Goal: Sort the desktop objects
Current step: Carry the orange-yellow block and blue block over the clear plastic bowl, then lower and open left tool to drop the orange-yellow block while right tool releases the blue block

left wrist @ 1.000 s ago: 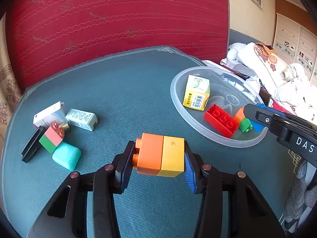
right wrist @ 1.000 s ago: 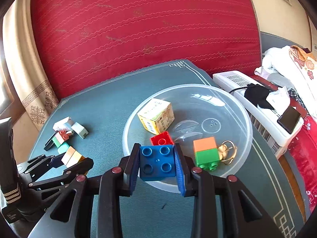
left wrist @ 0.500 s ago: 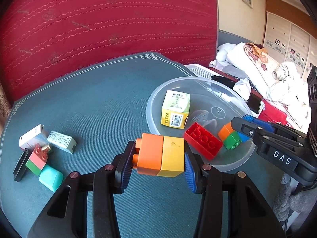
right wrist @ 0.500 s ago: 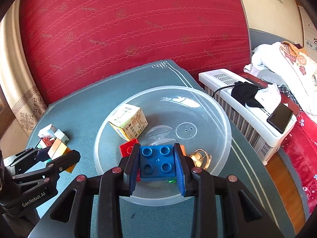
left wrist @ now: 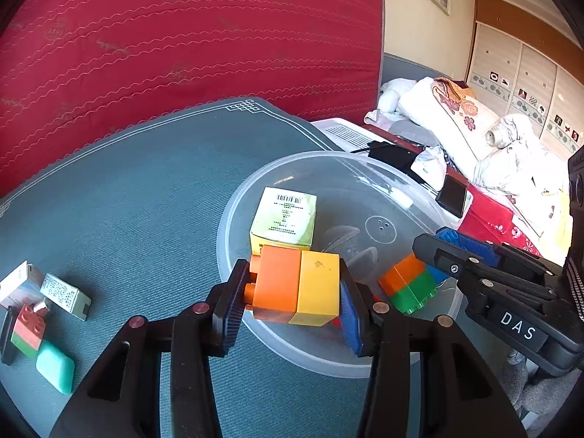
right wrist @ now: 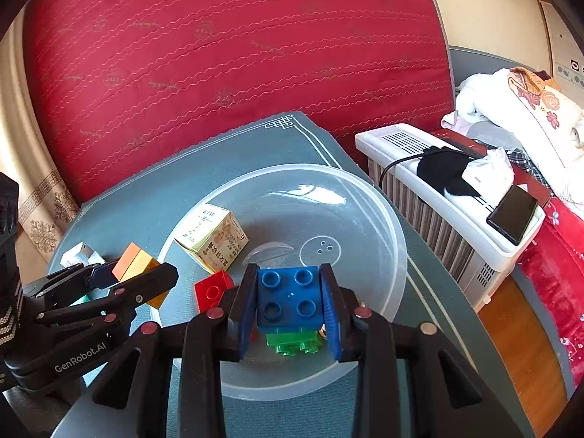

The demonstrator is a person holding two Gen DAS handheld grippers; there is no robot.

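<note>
I am holding the orange-and-yellow block (left wrist: 296,284) clenched in my left claw (left wrist: 292,304), hanging over the near rim of the clear bowl (left wrist: 233,219) at the centre of the frame. My right claw (right wrist: 288,304) is gripping the blue brick (right wrist: 288,297) over the bowl's inside, above a green brick (right wrist: 292,341). Inside the bowl a yellow-green carton (right wrist: 213,237) and a red brick (right wrist: 211,288) are lying. At lower left on the bench (left wrist: 138,200), a teal block (left wrist: 54,365), a red-and-green brick (left wrist: 29,328) and small white boxes (left wrist: 65,294) are sitting close together.
</note>
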